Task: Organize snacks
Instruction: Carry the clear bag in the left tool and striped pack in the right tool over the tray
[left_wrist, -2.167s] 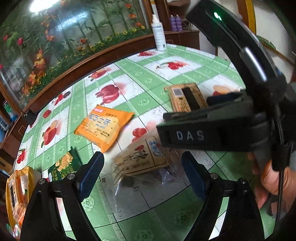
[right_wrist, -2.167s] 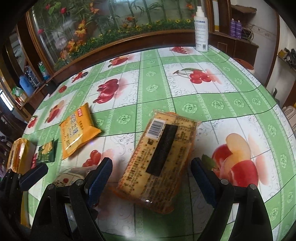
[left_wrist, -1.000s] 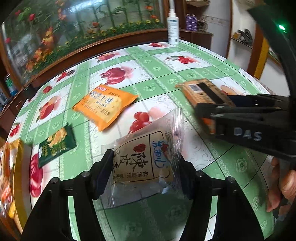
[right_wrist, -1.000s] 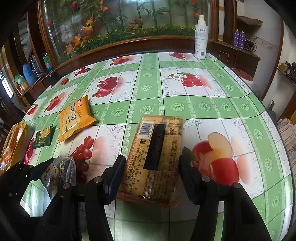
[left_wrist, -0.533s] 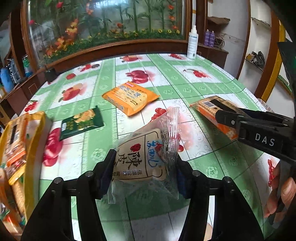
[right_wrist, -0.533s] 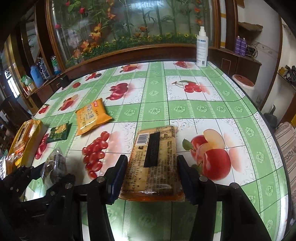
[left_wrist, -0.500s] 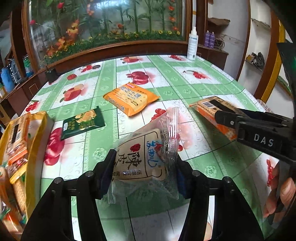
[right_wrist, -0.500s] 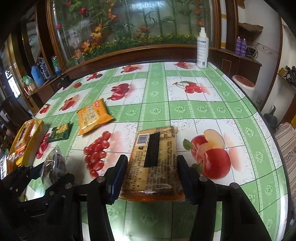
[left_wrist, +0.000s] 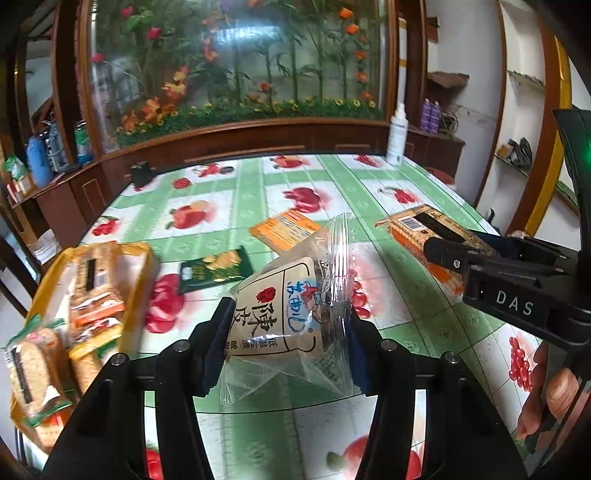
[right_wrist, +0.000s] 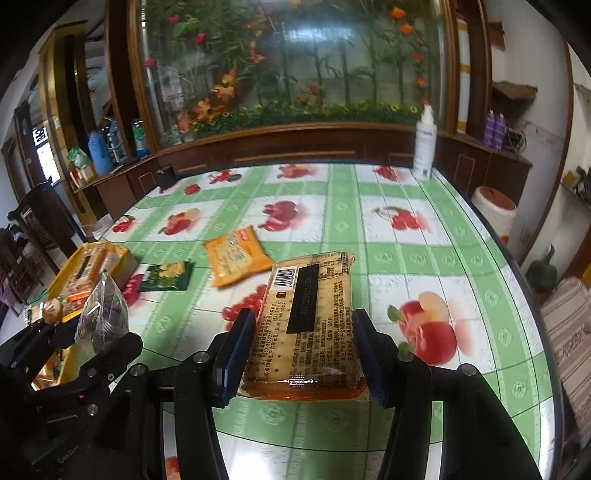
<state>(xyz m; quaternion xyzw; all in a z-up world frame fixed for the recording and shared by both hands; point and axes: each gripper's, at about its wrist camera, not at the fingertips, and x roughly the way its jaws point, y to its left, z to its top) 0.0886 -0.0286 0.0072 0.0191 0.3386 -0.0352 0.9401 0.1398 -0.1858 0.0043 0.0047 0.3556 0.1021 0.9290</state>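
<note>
Both packs now lifted off worktop (right_wrist: 406, 258): left gripper (left_wrist: 286, 343) jaws clamp clear pouch (left_wrist: 295, 317), right gripper (right_wrist: 301, 354) jaws clamp cracker pack (right_wrist: 306, 317); yellow basket (left_wrist: 44, 280) nearer — deposit likely next.

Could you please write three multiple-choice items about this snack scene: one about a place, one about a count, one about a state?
1. Where does the yellow tray stand?
A. at the table's left edge
B. beside the spray bottle
C. on the floor

2. How many snack packs lie loose on the tablecloth, outside the tray and the grippers?
A. none
B. two
C. five

3. What is the state of the right gripper?
A. open and empty
B. shut on the cracker pack
C. shut on the spray bottle

Answers:
1. A: the tray sits at the left edge, far from the spray bottle.
2. B: only the orange snack bag and the dark green snack packet lie there.
3. B: its pads press both sides of the cracker pack, as the left gripper clamps the clear plum bag.
</note>
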